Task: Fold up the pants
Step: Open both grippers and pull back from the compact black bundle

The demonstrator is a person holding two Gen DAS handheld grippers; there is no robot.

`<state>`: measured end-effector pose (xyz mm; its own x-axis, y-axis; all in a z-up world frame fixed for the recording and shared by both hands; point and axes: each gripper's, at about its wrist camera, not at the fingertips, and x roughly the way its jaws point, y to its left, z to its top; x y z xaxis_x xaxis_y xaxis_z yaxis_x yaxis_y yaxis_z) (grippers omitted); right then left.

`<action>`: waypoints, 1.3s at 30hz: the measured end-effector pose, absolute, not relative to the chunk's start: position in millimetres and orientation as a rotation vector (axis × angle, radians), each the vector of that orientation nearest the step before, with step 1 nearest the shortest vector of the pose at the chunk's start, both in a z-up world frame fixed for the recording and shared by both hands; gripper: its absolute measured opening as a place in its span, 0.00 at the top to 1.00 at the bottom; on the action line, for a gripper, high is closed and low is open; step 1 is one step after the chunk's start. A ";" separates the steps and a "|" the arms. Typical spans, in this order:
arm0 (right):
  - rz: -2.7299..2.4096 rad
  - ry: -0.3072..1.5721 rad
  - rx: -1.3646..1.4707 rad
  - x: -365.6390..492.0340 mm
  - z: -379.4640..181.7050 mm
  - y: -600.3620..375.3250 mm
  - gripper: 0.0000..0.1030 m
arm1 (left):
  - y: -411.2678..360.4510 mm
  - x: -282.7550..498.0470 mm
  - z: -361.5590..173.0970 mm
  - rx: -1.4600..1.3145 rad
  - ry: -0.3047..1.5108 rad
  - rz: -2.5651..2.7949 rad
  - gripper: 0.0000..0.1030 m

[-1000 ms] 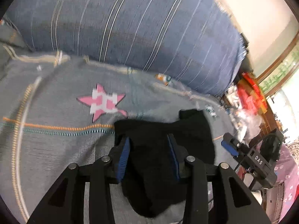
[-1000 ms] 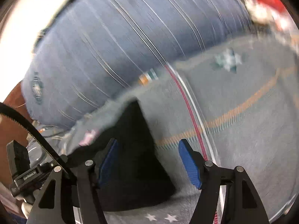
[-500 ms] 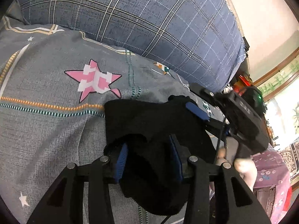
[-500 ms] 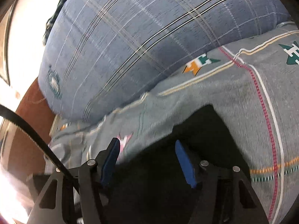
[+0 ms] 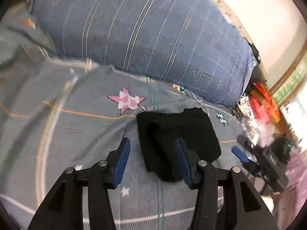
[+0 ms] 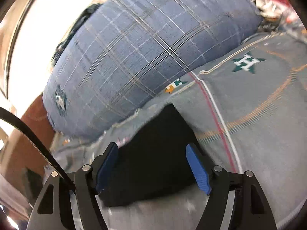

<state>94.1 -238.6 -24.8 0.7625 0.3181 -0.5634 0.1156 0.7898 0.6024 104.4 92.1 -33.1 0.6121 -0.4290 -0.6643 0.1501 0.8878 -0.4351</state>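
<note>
The black pants (image 5: 178, 134) lie folded into a small thick bundle on the grey patterned bedsheet (image 5: 76, 134). My left gripper (image 5: 153, 163) is open and empty, its right finger beside the bundle's near left edge. In the right wrist view the same black bundle (image 6: 153, 159) lies between the open fingers of my right gripper (image 6: 153, 168), which holds nothing. The right gripper also shows at the right edge of the left wrist view (image 5: 241, 155).
A large blue plaid pillow (image 5: 153, 34) lies along the far side of the bed, also in the right wrist view (image 6: 144, 53). A pink star (image 5: 127, 100) is printed on the sheet beside the pants. Red clutter (image 5: 262, 99) and a window stand at right.
My left gripper has opened, let go of the pants and drawn back to the left. My right gripper has pulled away from the bundle toward the right. The bundle now rests flat on the sheet.
</note>
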 end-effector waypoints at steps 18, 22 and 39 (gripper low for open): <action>0.062 0.706 0.293 -35.2 -25.3 -156.8 0.18 | 55.6 -15.0 -15.5 -0.083 0.748 -0.130 0.24; 0.075 0.698 0.249 -43.9 -22.2 -145.7 0.17 | 47.3 -25.8 -10.3 -0.051 0.733 -0.136 0.24; 0.085 0.732 0.230 -46.1 -29.2 -137.6 0.14 | 21.3 -37.7 -8.3 0.042 0.731 -0.147 0.24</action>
<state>-46.1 -137.6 -29.2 0.7417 0.1575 -0.6520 0.0030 0.9713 0.2380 -37.7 21.3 -8.3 0.7348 -0.1189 -0.6678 0.1479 0.9889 -0.0134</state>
